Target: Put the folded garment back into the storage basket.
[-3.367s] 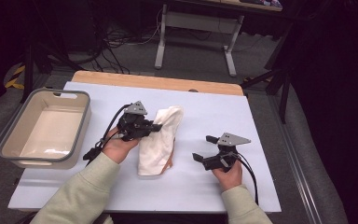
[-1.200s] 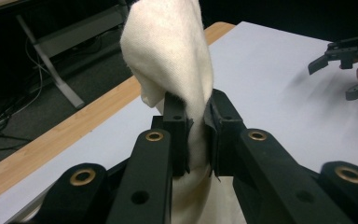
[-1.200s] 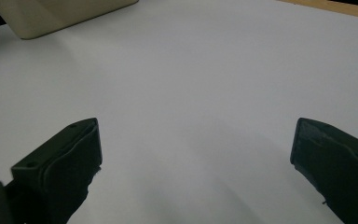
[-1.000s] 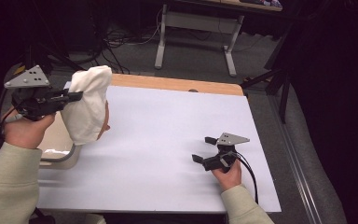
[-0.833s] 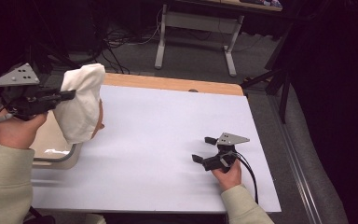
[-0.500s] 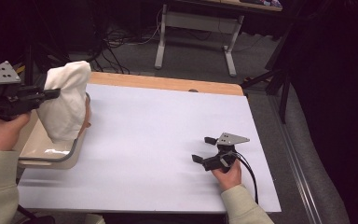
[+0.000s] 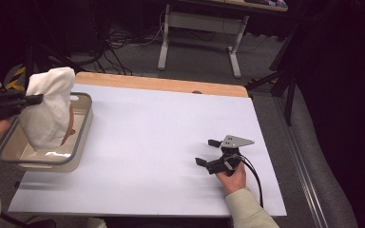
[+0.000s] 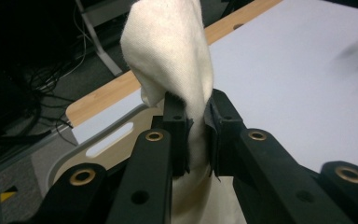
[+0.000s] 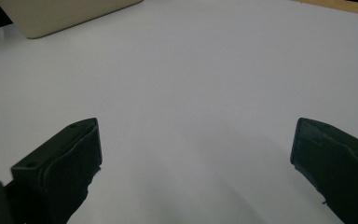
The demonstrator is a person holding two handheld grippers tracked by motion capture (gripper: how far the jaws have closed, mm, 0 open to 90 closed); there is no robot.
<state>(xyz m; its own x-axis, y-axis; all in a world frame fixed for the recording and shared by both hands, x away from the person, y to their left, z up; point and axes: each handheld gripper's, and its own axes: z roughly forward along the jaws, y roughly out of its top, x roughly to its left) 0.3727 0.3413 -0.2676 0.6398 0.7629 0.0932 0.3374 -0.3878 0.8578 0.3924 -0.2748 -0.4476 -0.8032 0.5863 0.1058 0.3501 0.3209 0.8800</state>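
The left gripper (image 8: 196, 133) is clamped on a white cloth (image 7: 47, 109), which hangs over the beige tub (image 7: 83, 130) at the table's (image 7: 161, 137) left edge. The right gripper (image 7: 210, 152) rests on the table well apart, jaws wide, gripping nothing.

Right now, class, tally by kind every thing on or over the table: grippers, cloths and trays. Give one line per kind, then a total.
Grippers: 2, the left gripper clamped on the cloth and the right gripper with jaws apart
White cloth: 1, hanging over the tray
Beige tray: 1
Total: 4
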